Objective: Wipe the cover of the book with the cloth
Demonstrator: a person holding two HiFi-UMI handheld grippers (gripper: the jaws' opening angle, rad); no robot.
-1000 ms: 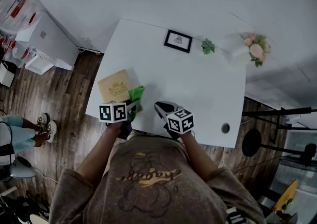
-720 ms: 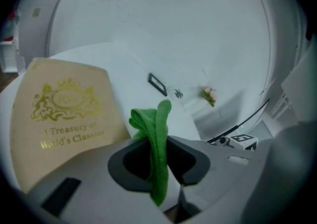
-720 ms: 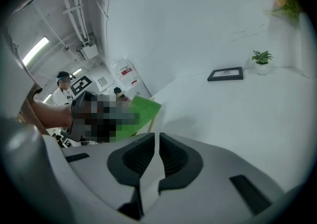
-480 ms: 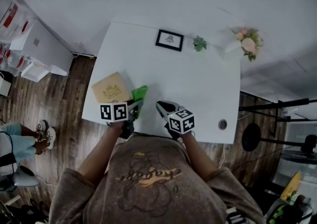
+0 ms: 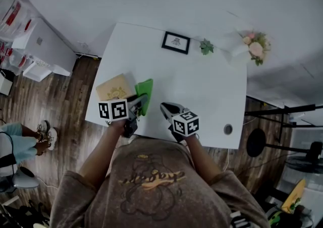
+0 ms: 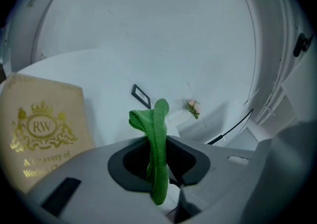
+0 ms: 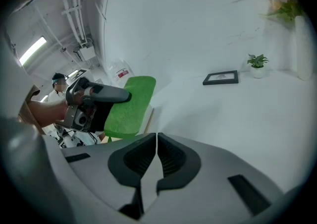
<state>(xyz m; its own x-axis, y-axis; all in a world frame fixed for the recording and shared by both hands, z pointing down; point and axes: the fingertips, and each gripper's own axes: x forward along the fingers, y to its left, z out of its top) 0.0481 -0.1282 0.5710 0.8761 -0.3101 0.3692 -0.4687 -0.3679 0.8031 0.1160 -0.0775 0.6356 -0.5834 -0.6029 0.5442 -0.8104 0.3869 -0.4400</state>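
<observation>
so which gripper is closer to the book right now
Left. The left gripper, shut on the green cloth, sits just right of the book. The right gripper, its jaws closing on nothing, is farther right over the table.

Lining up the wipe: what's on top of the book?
Visible cover of the book is bare. The green cloth, clamped in the left gripper, hangs at its right edge and hides that strip; contact cannot be told.
</observation>
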